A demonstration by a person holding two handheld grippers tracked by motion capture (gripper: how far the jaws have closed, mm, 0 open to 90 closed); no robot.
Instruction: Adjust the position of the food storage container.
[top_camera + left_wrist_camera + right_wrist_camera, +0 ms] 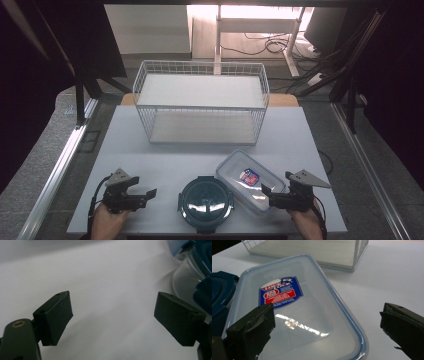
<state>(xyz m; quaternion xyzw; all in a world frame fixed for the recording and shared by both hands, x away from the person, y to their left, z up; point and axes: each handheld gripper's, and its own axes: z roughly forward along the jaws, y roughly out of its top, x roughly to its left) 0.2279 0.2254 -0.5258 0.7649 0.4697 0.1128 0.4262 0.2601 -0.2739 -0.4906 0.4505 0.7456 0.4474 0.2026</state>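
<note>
A clear rectangular container with a blue-edged lid and a red and blue label lies on the white table at the front right; it also shows close up in the right gripper view. Next to it, at the front centre, stands a round container with a dark blue lid. My right gripper is open at the rectangular container's near right end; in its own view the gripper has one jaw over the lid and the other over bare table. My left gripper is open, left of the round container, with nothing between its fingers.
A white wire basket with a pale floor stands at the back centre of the table. Its near corner shows in the right gripper view. The round container's edge appears at the right of the left gripper view.
</note>
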